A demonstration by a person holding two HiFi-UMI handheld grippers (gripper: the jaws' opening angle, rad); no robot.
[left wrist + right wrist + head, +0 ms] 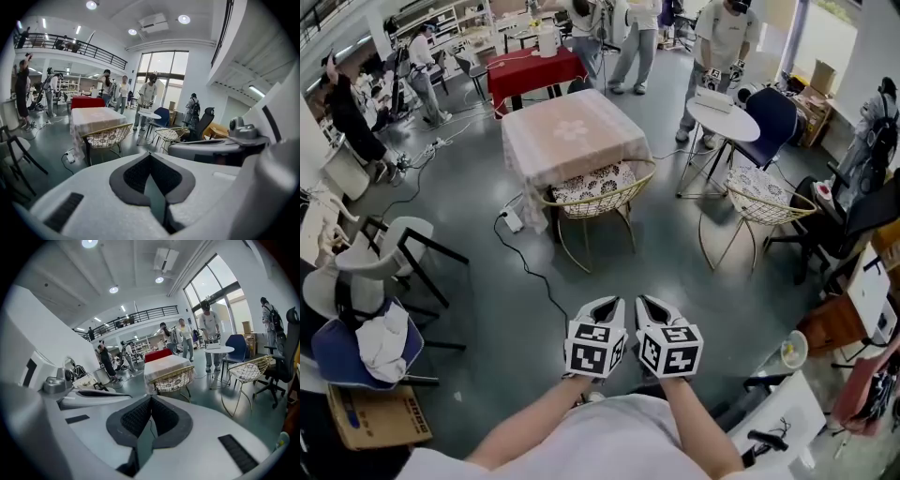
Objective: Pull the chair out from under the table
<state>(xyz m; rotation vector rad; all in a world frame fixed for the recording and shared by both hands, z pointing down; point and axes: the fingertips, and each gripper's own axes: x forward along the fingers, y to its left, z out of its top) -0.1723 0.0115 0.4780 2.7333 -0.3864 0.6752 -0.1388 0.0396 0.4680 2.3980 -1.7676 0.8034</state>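
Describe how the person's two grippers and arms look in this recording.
The left gripper and right gripper are matching white moulded shells with rounded jaws, lined with dark textured pads. Each carries a cube of black-and-white square markers, and black slots mark the shells. No cables show. The person wears a white top with forearms bare.

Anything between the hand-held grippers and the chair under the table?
No furniture: bare floor separates the left hand-held gripper and right hand-held gripper from the chair. Only a black cable lies on that floor.
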